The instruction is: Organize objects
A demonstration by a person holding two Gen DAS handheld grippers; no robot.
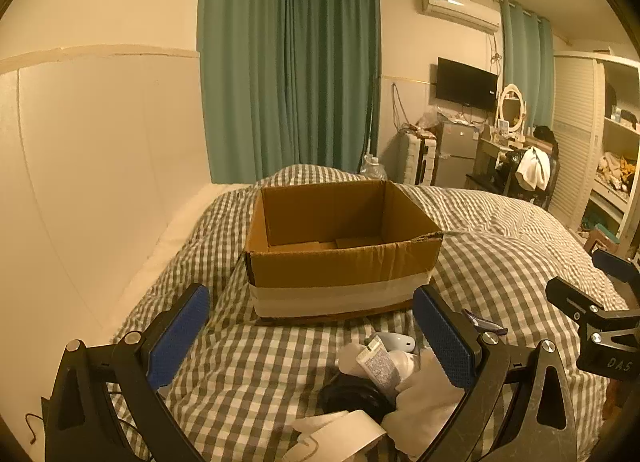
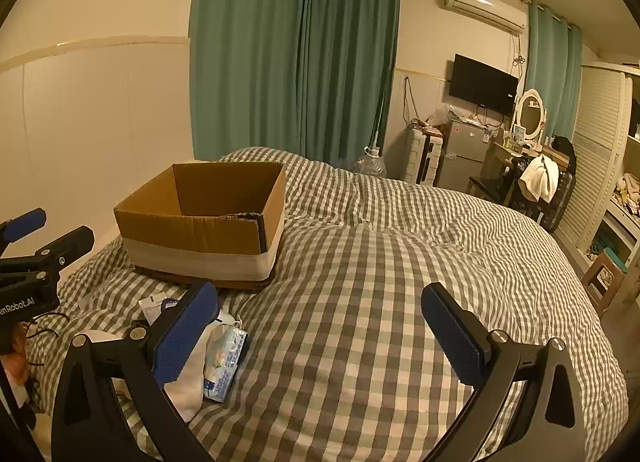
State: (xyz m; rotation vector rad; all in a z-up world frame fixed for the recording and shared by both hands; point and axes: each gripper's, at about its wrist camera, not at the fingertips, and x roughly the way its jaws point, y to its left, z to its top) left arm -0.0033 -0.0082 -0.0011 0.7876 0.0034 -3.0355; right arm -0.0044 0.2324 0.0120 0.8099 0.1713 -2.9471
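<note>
Still pre-grasp: both claws, left claw (image 1: 312, 336) and right claw (image 2: 320, 336), spread wide, holding nothing. Clutter pile (image 1: 384, 378) lies on the bed just before the empty cardboard box (image 1: 340, 246); next, close on one item.

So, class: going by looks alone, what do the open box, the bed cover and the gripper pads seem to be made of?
Box: corrugated cardboard, matte brown, judging by its creased wall and ragged corner; a pale band, probably tape, wraps its base.
Bed cover: woven fabric, likely cotton, with a soft, wrinkled grey-and-white check.
Gripper pads: apparently blue rubber or textured plastic with a fine dotted grip pattern.
</note>
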